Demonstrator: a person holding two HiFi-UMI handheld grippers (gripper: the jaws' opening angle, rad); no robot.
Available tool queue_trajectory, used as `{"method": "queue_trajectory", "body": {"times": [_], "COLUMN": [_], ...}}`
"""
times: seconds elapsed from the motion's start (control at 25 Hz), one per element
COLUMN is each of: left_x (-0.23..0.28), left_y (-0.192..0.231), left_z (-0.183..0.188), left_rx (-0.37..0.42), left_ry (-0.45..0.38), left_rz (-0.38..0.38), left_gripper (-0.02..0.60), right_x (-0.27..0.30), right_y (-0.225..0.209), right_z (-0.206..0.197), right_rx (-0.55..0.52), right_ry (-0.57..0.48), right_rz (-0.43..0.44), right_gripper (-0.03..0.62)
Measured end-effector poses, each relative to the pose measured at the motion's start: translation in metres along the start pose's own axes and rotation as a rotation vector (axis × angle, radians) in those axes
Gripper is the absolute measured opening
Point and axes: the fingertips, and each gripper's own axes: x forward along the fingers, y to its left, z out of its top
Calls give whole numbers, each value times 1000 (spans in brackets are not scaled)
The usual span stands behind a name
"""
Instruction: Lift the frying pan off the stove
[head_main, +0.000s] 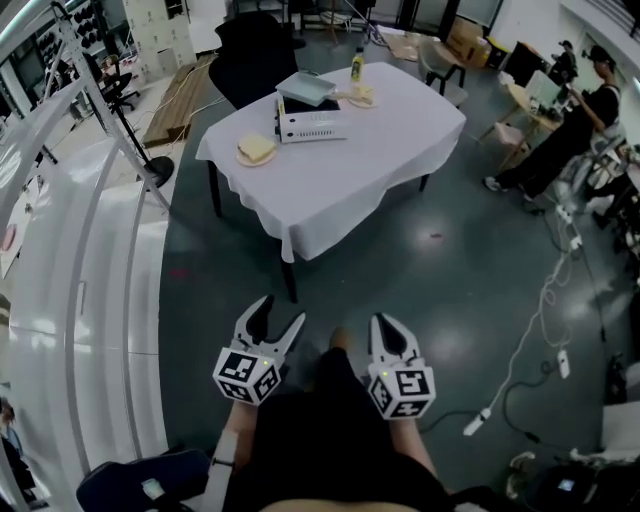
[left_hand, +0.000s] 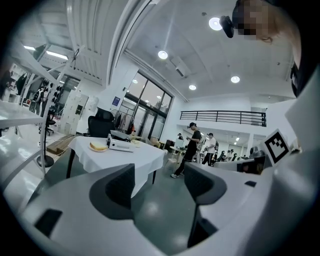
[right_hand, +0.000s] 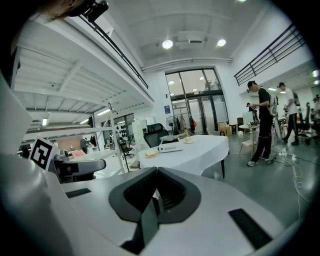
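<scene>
The frying pan (head_main: 308, 88) is a flat grey pan resting on a white portable stove (head_main: 312, 126) on the white-clothed table (head_main: 370, 150), far ahead of me. Both grippers hang low near my body, well short of the table. My left gripper (head_main: 280, 312) is open with nothing between its jaws. My right gripper (head_main: 388, 328) is shut on nothing. In the left gripper view the stove (left_hand: 120, 145) and pan (left_hand: 120, 135) look small beyond the open left gripper (left_hand: 160, 185). The right gripper view has the stove (right_hand: 170, 148) above the closed right gripper (right_hand: 156, 187).
A plate with bread (head_main: 257, 150) lies left of the stove; a yellow bottle (head_main: 357, 65) and another plate (head_main: 362, 97) stand behind it. A black office chair (head_main: 255, 50) sits behind the table. A person (head_main: 575, 130) stands at right. Cables (head_main: 540, 320) trail on the floor; white railings (head_main: 90, 250) run along the left.
</scene>
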Motion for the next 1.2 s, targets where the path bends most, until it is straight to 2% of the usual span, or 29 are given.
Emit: {"method": "queue_trajectory", "body": {"times": [0.56,0.76,1.2], "left_x": [117,153,218], "left_y": [39,53,70], "left_z": [45,57,69], "left_rx": [17,13,16], "left_ry": [-40,-46,-65], "left_rz": [33,45,87], "left_gripper": [292,291,291], "right_x": [108,141,197], "right_y": [-71,-93,-143], "right_z": [52,64,86], "right_rx": [-30,-26,-26], "right_ry": [-19,-2,-22], "right_rz": [41,30,51], "right_gripper": [6,6,6]}}
